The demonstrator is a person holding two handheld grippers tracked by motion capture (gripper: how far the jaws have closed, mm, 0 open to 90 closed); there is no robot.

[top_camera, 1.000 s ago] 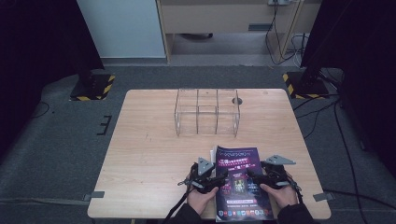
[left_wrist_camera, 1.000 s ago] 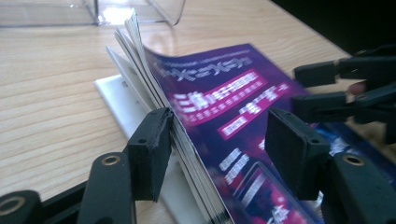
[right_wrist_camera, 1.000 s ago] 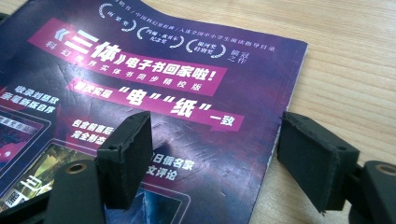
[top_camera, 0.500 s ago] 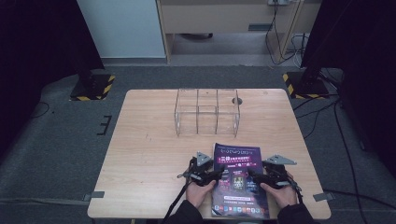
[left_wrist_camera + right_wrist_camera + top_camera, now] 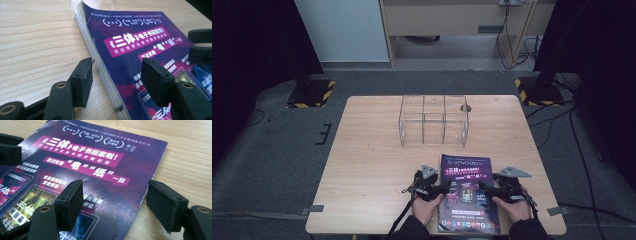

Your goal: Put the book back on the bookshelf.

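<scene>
- Currently, a person is working both grippers around a purple magazine [image 5: 468, 192] lying flat at the near edge of the wooden table [image 5: 372, 165].
- Left gripper [image 5: 115, 75] is straddling the magazine's spine edge with jaws apart, which have just been opening, not pressing.
- Right gripper [image 5: 113, 197] is straddling the opposite edge, jaws just closing yet open.
- Judging by this, the grasp is being set up, probably for lifting toward the clear divided organiser [image 5: 434, 120] beyond.
- Next, both pairs need closing squarely on the edges.
</scene>
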